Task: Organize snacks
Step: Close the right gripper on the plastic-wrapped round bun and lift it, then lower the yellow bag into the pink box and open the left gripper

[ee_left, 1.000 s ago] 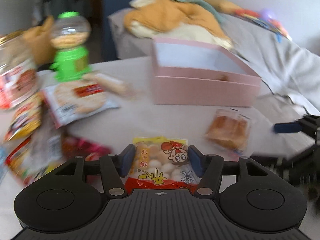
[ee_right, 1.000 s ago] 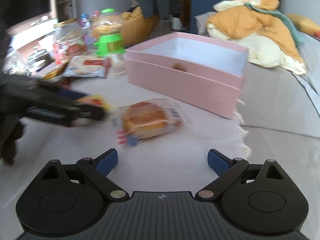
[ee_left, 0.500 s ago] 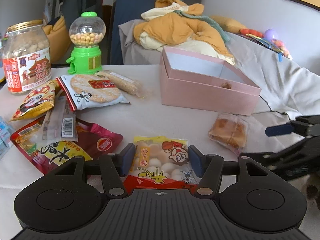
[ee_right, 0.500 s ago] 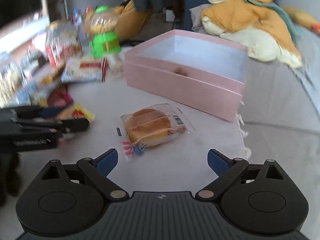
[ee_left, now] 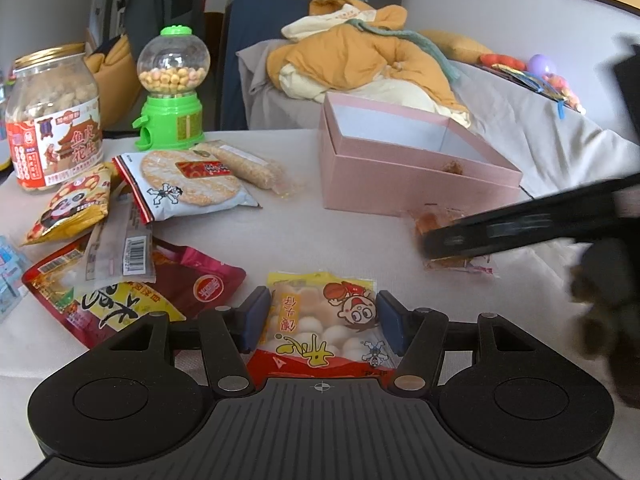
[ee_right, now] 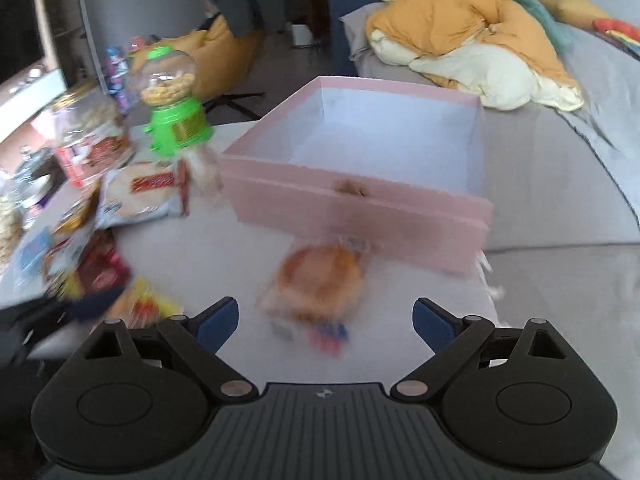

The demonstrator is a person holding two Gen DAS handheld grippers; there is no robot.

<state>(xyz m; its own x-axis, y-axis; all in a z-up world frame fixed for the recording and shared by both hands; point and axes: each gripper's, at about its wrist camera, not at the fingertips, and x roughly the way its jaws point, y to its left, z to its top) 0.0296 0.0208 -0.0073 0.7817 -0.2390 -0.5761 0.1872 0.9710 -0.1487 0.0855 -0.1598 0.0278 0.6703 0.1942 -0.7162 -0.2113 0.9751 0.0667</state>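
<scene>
While spread wide over the wrapped bun (ee_right: 320, 280), right jaws empty; left jaws pinching the snack packet (ee_left: 320, 320).

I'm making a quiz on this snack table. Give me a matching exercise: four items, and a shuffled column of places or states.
1. pink box
2. peanut jar
3. yellow-red snack bag
4. wrapped bun

a. between the left tool's pads
b. open, nearly empty
c. beside the green candy dispenser
d. on the cloth in front of the box

Pairs: 1-b, 2-c, 3-a, 4-d

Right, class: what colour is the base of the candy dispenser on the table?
Bright green, matching its cap: the dispenser shows best in the left wrist view.
</scene>
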